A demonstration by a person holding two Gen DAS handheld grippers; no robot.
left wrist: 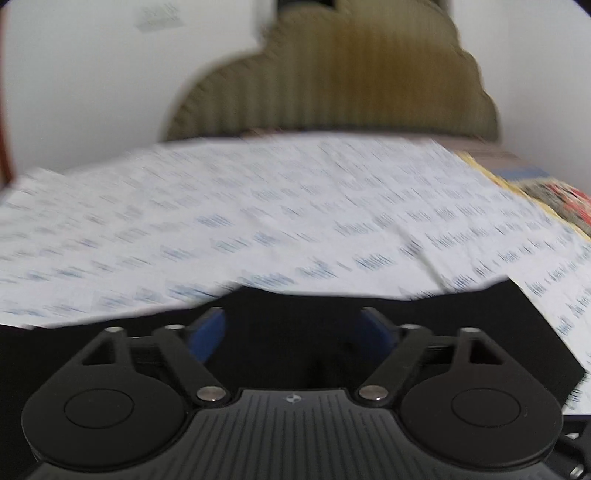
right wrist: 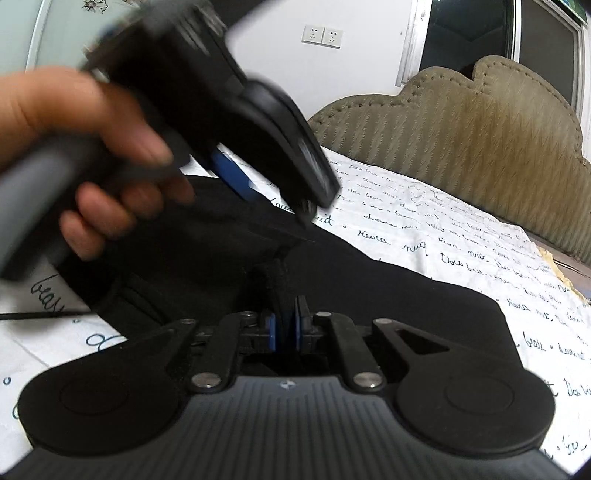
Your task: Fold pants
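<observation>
Black pants (right wrist: 388, 291) lie on a white bedsheet with blue handwriting print (right wrist: 461, 236). My right gripper (right wrist: 284, 325) is shut on a bunched fold of the pants' black cloth, held between its blue pads. My left gripper (left wrist: 295, 325) is open, its blue pads wide apart just above the black pants (left wrist: 480, 332). In the right wrist view the left gripper (right wrist: 291, 199) hangs blurred over the pants, held by a hand (right wrist: 92, 147). The left wrist view is motion-blurred.
A padded olive headboard (right wrist: 480, 129) stands at the far end of the bed against a white wall with sockets (right wrist: 321, 35). A window (right wrist: 480, 33) is at upper right. Colourful items (left wrist: 554, 203) lie at the sheet's right edge.
</observation>
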